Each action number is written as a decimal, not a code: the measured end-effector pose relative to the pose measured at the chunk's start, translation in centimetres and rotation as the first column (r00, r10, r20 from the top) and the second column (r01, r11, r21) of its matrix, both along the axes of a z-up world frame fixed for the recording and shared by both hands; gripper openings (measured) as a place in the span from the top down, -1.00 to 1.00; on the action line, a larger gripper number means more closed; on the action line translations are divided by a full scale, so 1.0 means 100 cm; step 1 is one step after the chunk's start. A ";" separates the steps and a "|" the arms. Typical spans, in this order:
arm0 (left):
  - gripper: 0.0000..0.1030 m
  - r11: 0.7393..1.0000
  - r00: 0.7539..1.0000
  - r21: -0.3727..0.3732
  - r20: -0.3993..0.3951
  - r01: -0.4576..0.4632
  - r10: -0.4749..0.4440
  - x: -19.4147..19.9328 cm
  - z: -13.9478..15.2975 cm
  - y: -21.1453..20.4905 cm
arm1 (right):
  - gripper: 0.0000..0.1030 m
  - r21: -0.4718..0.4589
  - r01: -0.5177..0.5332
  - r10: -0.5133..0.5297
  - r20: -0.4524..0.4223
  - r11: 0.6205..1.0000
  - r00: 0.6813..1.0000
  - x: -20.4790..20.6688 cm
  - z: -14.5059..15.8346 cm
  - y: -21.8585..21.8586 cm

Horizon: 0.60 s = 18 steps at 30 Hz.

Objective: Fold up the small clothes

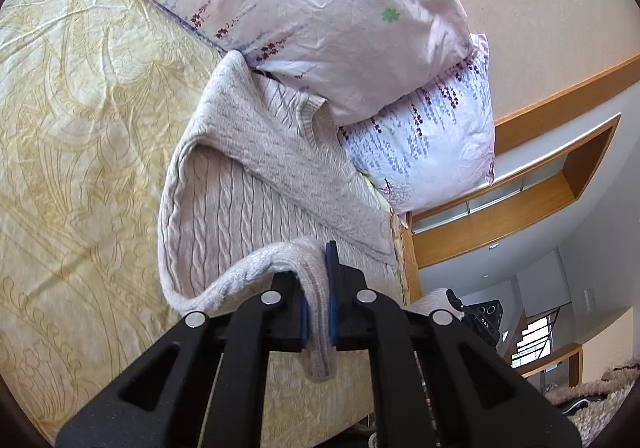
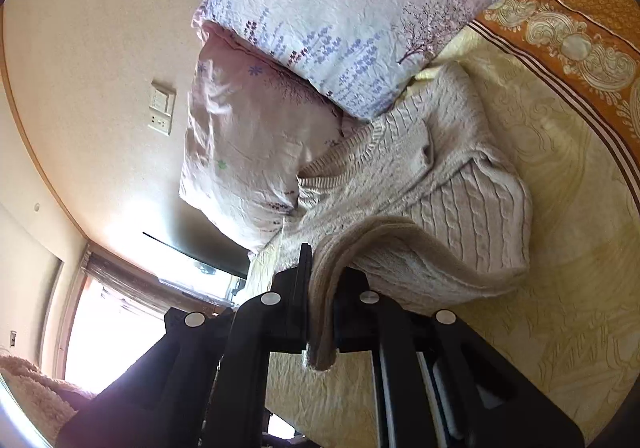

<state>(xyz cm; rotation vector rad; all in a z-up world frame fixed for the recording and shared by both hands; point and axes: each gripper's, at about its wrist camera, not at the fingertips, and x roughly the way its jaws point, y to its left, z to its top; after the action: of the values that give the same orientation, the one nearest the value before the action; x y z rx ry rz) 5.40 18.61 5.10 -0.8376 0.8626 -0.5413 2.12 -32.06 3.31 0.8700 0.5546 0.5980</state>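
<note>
A beige cable-knit sweater (image 1: 248, 176) lies on the yellow patterned bedspread (image 1: 80, 128), its far end against the pillows. A sleeve is folded across its body. My left gripper (image 1: 318, 288) is shut on the sweater's near hem edge, which is lifted off the bed and hangs down between the fingers. In the right wrist view the same sweater (image 2: 460, 192) lies ahead, and my right gripper (image 2: 320, 288) is shut on another part of its near hem, also lifted. The right gripper's tip shows in the left wrist view (image 1: 456, 300) holding the fabric.
Two floral pillows (image 1: 320, 8) are stacked at the head of the bed, touching the sweater's far end. An orange patterned blanket (image 2: 560, 20) lies beside the sweater. A beige wall with a switch plate (image 2: 162, 112) stands behind. The bed edge (image 1: 404, 248) runs close to the sweater.
</note>
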 end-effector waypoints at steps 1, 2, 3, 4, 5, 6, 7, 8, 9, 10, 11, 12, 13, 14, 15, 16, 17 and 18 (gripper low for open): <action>0.87 1.000 1.000 -0.001 0.005 -0.005 0.005 0.005 0.001 0.000 | 0.84 -0.002 0.002 -0.002 0.008 1.000 1.000 0.004 0.004 0.000; 0.87 1.000 1.000 -0.003 0.011 -0.008 0.008 0.011 0.003 -0.001 | 0.84 -0.005 0.003 -0.003 0.016 1.000 1.000 0.008 0.007 0.001; 0.87 1.000 1.000 -0.003 0.016 -0.009 0.009 0.016 0.005 -0.001 | 0.84 -0.006 0.002 -0.002 0.025 1.000 1.000 0.012 0.010 0.000; 0.87 1.000 1.000 -0.002 0.022 -0.009 0.009 0.020 0.006 -0.002 | 0.84 -0.009 0.003 -0.003 0.032 1.000 0.999 0.015 0.013 0.001; 0.87 1.000 1.000 -0.001 0.028 -0.009 0.009 0.025 0.008 -0.002 | 0.84 -0.010 0.006 -0.005 0.039 1.000 0.999 0.019 0.015 0.000; 0.87 1.000 0.999 0.001 0.034 -0.009 0.009 0.029 0.009 -0.003 | 0.84 -0.010 0.008 -0.008 0.044 1.000 0.999 0.022 0.017 0.000; 0.87 1.000 0.999 0.002 0.038 -0.010 0.010 0.034 0.010 -0.003 | 0.84 -0.010 0.010 -0.010 0.049 1.000 0.999 0.025 0.018 -0.001; 0.87 1.000 0.999 0.004 0.043 -0.012 0.012 0.038 0.011 -0.003 | 0.84 -0.011 0.012 -0.011 0.051 1.000 0.999 0.029 0.020 -0.002; 0.87 1.000 0.999 0.004 0.047 -0.013 0.013 0.043 0.012 -0.003 | 0.84 -0.016 0.011 -0.010 0.052 1.000 0.999 0.033 0.021 -0.003; 0.87 1.000 0.999 0.006 0.052 -0.016 0.015 0.049 0.013 -0.003 | 0.84 -0.022 0.009 -0.008 0.054 1.000 0.999 0.038 0.023 -0.003; 0.87 1.000 0.998 0.008 0.057 -0.015 0.014 0.054 0.014 -0.004 | 0.84 -0.026 0.008 -0.006 0.054 1.000 0.999 0.043 0.024 -0.002; 0.87 1.000 0.998 0.013 0.062 -0.015 0.014 0.061 0.015 -0.005 | 0.84 -0.027 0.007 -0.006 0.057 1.000 0.998 0.048 0.025 -0.002; 0.87 1.000 0.998 0.021 0.064 -0.018 0.016 0.068 0.016 -0.006 | 0.84 -0.025 0.007 -0.005 0.061 1.000 0.998 0.053 0.027 -0.002; 0.87 1.000 0.998 0.020 0.066 -0.019 0.017 0.075 0.016 -0.007 | 0.84 -0.024 0.008 -0.006 0.066 1.000 0.998 0.059 0.030 -0.002; 0.87 1.000 0.997 0.017 0.068 -0.022 0.021 0.082 0.016 -0.008 | 0.84 -0.026 0.010 -0.008 0.071 1.000 0.997 0.065 0.032 -0.002; 0.87 0.999 0.997 0.016 0.072 -0.028 0.027 0.090 0.016 -0.009 | 0.84 -0.028 0.014 -0.012 0.077 1.000 0.997 0.071 0.035 -0.003; 0.87 0.999 0.997 0.014 0.075 -0.034 0.033 0.098 0.016 -0.009 | 0.84 -0.029 0.020 -0.017 0.082 0.999 0.996 0.078 0.038 -0.004; 0.87 0.999 0.996 0.010 0.078 -0.042 0.041 0.105 0.015 -0.009 | 0.84 -0.027 0.028 -0.025 0.086 0.999 0.996 0.085 0.040 -0.005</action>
<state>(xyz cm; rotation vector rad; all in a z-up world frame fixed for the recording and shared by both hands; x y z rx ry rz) 15.92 17.75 6.61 -0.8168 0.7752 -0.5284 10.61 -32.55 7.30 0.8202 0.4717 0.5994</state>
